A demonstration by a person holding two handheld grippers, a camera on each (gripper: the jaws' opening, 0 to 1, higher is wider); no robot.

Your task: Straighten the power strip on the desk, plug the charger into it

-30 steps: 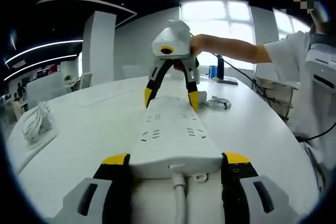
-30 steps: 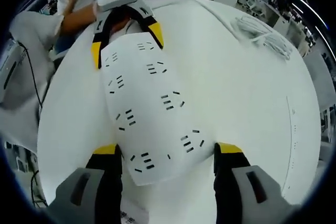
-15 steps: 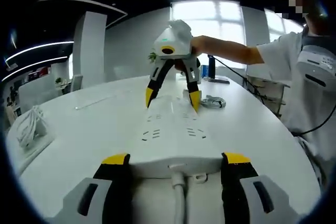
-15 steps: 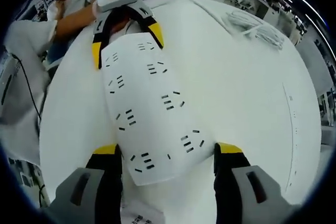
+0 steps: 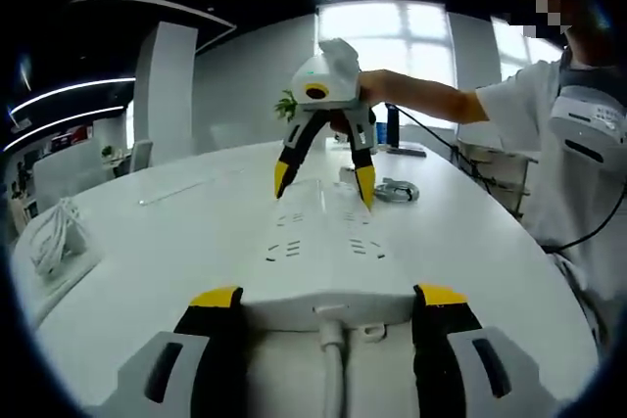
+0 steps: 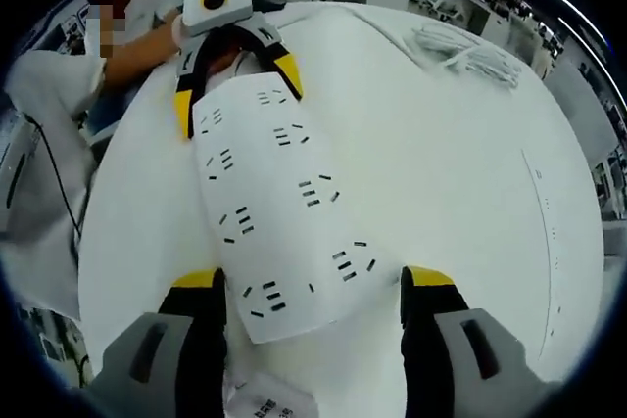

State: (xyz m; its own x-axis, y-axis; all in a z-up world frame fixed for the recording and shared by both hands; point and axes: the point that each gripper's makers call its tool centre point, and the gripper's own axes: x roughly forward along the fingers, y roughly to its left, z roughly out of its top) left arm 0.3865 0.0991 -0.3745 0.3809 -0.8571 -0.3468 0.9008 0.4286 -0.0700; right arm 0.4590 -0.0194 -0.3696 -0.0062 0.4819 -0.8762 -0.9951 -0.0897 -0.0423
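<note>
White power strip (image 5: 323, 261) sits between both wide-spread claws, left claw (image 5: 328, 305) and right claw (image 6: 309, 286), one at each end.

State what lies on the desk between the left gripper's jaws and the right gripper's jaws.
The white power strip spans that stretch in the left gripper view: its cord end sits between the left gripper jaws, its far end between the right gripper jaws.

No text, brand or number can be read. A white slip (image 6: 257, 406) lying near the close end of the power strip (image 6: 279, 212) carries dark print, too small and blurred to make out.
</note>
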